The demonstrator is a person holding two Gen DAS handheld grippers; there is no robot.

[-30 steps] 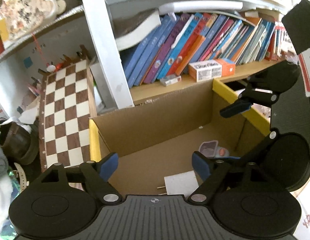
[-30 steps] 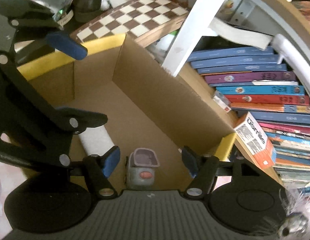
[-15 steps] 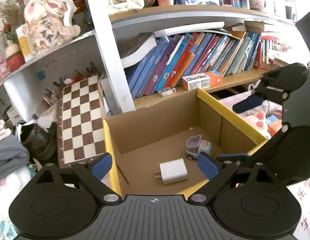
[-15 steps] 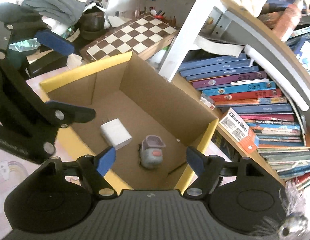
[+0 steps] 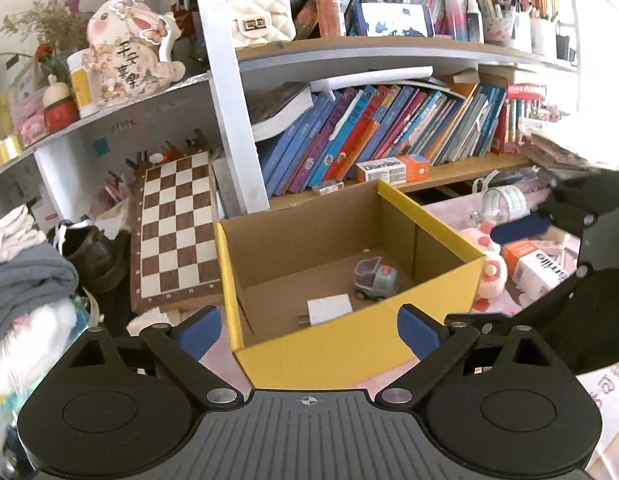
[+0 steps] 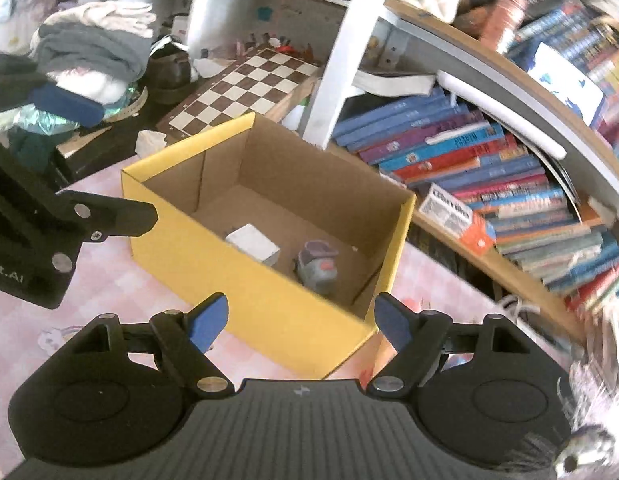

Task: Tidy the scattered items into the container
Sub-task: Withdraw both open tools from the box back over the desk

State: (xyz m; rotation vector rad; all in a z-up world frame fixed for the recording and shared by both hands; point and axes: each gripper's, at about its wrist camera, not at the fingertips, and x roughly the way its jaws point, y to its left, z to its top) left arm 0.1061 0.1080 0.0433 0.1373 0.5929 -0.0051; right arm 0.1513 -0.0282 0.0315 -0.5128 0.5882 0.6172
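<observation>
Charger (image 5: 329, 309) and toy truck (image 5: 376, 279) inside yellow box (image 5: 349, 350) (both tools empty, agape)

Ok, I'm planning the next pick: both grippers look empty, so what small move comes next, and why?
Probably swing the open right gripper toward the orange-and-white box lying outside the yellow cardboard box. The white charger and toy truck already sit inside, while that box and a pink plush remain out.

yellow cardboard box (image 5: 349, 344) – open-topped, centre frame | white charger (image 5: 328, 309) – flat on floor, lower middle | grey-purple toy truck (image 5: 376, 278) – upright, right of charger
</observation>
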